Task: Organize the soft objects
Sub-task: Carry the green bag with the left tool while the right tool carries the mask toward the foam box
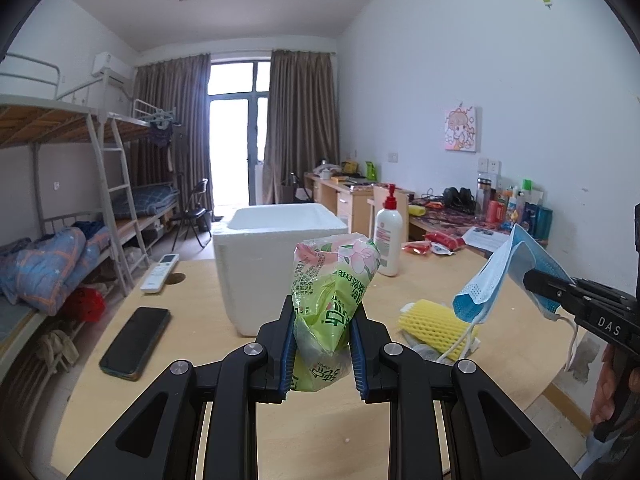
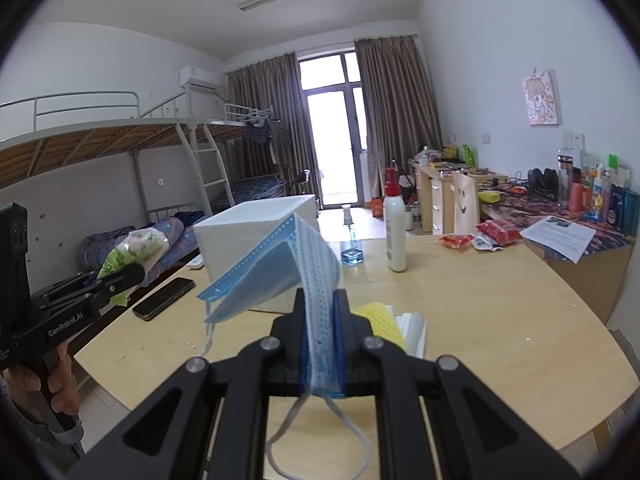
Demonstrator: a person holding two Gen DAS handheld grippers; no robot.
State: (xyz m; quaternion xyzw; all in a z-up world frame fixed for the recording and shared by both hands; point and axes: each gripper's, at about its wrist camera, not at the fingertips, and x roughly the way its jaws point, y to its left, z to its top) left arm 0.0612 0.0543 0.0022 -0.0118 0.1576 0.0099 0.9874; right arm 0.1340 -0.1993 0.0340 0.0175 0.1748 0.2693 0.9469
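above table, tissue pack between fingers

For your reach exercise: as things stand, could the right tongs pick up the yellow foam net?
Probably not yet: the right tongs are shut on the blue face mask, though the yellow foam net lies uncovered nearby.

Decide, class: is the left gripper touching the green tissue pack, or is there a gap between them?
Touching. The left wrist view shows the left gripper with both blue pads pressed into the green tissue pack, denting its plastic wrap and holding it above the table.
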